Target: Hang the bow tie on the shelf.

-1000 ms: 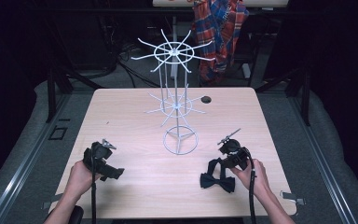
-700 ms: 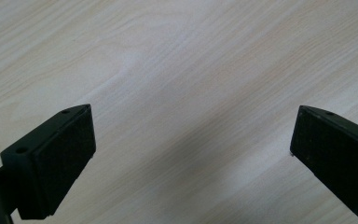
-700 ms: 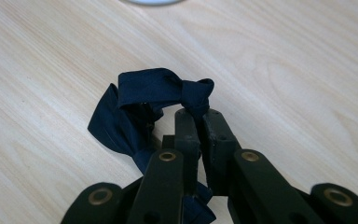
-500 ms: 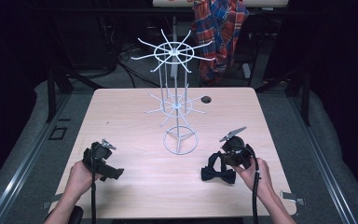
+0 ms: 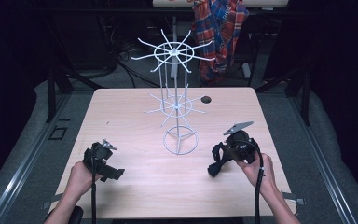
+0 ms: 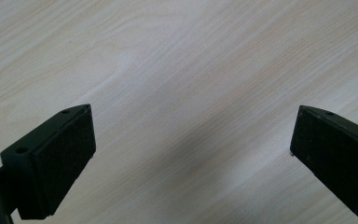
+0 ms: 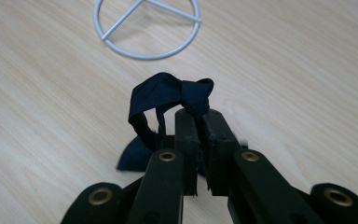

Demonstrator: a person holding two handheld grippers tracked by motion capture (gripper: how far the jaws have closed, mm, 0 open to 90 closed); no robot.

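A dark navy bow tie [image 7: 168, 95], its knot pinched upright between closed black pads, hangs crumpled with one wing drooping toward the table, near the rack's ring base

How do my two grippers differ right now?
The right gripper is shut on the dark bow tie; the left gripper has its jaws wide apart with nothing between them. In the high view the right gripper sits beside the white wire rack's ring base, the left farther off. Both are hand-held over the table.
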